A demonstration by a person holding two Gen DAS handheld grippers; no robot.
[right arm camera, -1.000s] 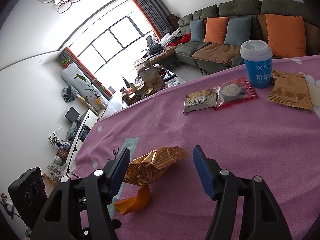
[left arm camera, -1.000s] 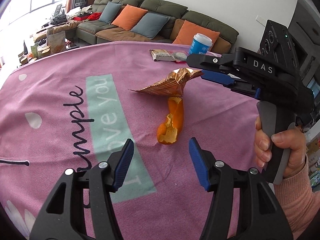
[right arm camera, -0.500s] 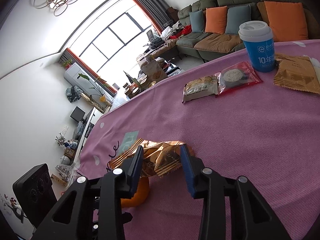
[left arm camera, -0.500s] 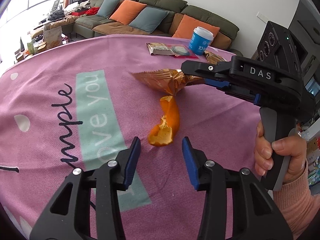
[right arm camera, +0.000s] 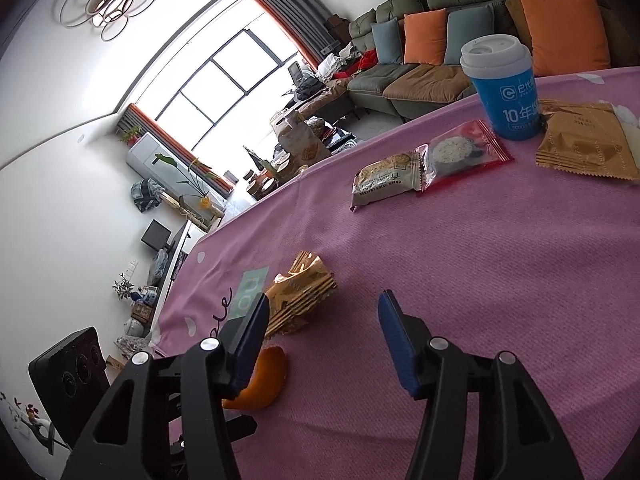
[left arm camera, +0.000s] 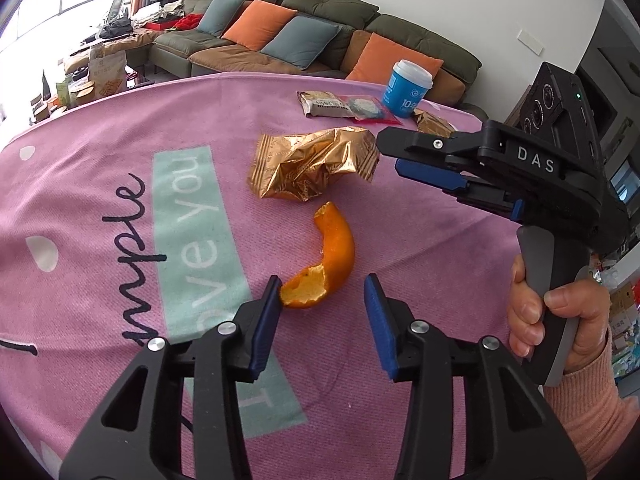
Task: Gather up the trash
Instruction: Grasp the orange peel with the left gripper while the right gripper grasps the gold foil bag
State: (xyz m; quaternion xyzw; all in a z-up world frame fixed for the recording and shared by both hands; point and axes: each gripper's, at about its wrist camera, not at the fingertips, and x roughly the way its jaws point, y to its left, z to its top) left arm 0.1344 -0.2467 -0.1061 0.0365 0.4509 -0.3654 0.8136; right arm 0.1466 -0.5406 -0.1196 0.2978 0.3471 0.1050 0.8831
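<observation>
On the pink cloth, just in front of the left gripper, lies a curved bit of orange peel. Its near end sits between the two blue pads, almost touching the left pad, w/ a gap to the right pad. The peel's long side runs away from the gripper, up toward the crumpled gold wrapper. The left jaws have just opened a little; they're apart and not squeezing the peel.

The right gripper has just opened too. Its jaws are spread wide w/ nothing held. The gold wrapper lies loose on the cloth, just past the left pad in the right wrist view, not between the pads.

So the left hand is closer to the peel, the right hand closer to the wrapper. I think the left one should slide a bit to its left so the peel sits in the middle, then pinch across its thin side.

Far back sit a blue cup and some snack packs, well apart from both hands.
</observation>
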